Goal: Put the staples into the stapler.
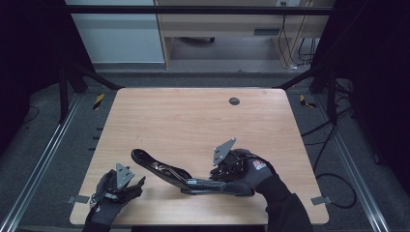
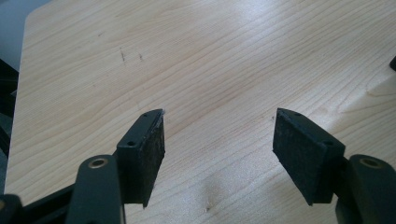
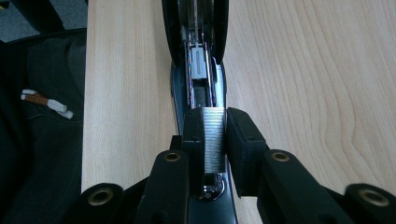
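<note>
Staple strip between right gripper pads, above stapler

- Both hands in black gloves; right glove marked with a red-and-white logo patch on the back.
- Dark sleeve on the right forearm.
- Grey three-cornered plate atop each gripper.
- Jaws black, flat rubbery pads, brass-coloured pivot rivets, small screw holes.

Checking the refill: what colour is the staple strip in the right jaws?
Silvery metallic staple strip, clearest in the right gripper view.
</note>
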A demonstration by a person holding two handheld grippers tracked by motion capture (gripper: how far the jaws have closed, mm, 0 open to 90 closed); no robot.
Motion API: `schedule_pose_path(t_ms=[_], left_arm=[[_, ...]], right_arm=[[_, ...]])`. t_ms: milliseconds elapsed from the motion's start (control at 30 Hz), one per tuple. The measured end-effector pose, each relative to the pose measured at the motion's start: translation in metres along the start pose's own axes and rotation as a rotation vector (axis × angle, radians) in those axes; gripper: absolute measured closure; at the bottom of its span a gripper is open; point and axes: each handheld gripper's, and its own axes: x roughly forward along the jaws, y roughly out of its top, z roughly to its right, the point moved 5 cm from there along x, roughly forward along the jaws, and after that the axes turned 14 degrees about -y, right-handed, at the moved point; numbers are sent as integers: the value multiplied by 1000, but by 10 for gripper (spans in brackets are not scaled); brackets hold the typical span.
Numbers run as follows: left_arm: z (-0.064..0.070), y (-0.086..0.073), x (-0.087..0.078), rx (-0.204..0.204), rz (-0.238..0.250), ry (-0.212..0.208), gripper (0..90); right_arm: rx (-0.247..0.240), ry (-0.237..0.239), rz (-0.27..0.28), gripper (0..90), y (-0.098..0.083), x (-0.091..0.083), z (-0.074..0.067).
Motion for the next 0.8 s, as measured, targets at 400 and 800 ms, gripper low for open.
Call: schedule_pose_path(t_ms=[400, 800], left_arm=[[0, 0, 0, 0, -1, 1, 335], [0, 0, 0, -1, -2, 0, 335]], right_arm=[[-3, 12, -21, 782, -1, 7, -3], [-8, 18, -36, 782, -1, 13, -3]])
